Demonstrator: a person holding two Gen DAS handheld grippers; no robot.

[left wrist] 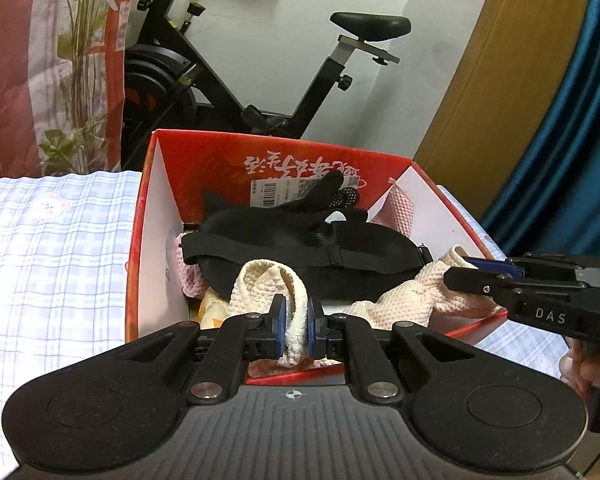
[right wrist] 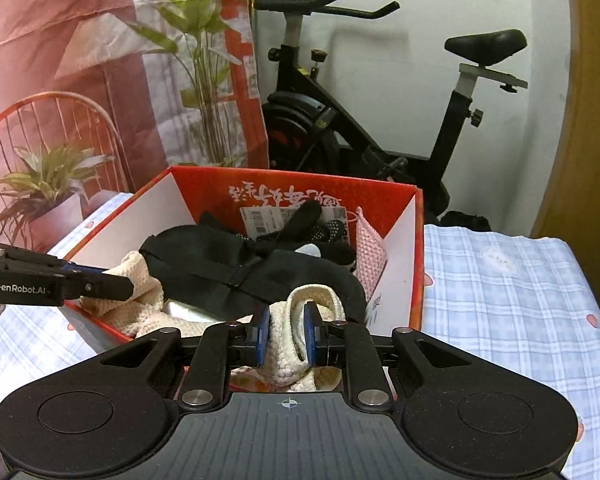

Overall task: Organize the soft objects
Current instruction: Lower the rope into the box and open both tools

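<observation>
A red cardboard box (left wrist: 140, 240) (right wrist: 416, 248) stands on the checked bedsheet and holds soft things: a black eye mask (left wrist: 300, 244) (right wrist: 236, 264), black dotted gloves (left wrist: 324, 196) (right wrist: 312, 224), a pink knit cloth (left wrist: 400, 208) (right wrist: 368, 252). A cream knit cloth (left wrist: 400, 300) (right wrist: 140, 300) is stretched across the box's near side. My left gripper (left wrist: 296, 320) is shut on one end of it (left wrist: 268, 280). My right gripper (right wrist: 286, 332) is shut on the other end (right wrist: 316, 300). Each gripper shows in the other's view, the right one (left wrist: 466, 270) and the left one (right wrist: 116, 280).
A black exercise bike (left wrist: 228, 72) (right wrist: 340, 120) stands behind the box against a white wall. A plant-print curtain (left wrist: 60, 64) (right wrist: 100, 60) hangs at the left. A wooden panel (left wrist: 500, 80) and blue curtain (left wrist: 572, 140) are at the right. The sheet (left wrist: 52, 248) (right wrist: 508, 304) flanks the box.
</observation>
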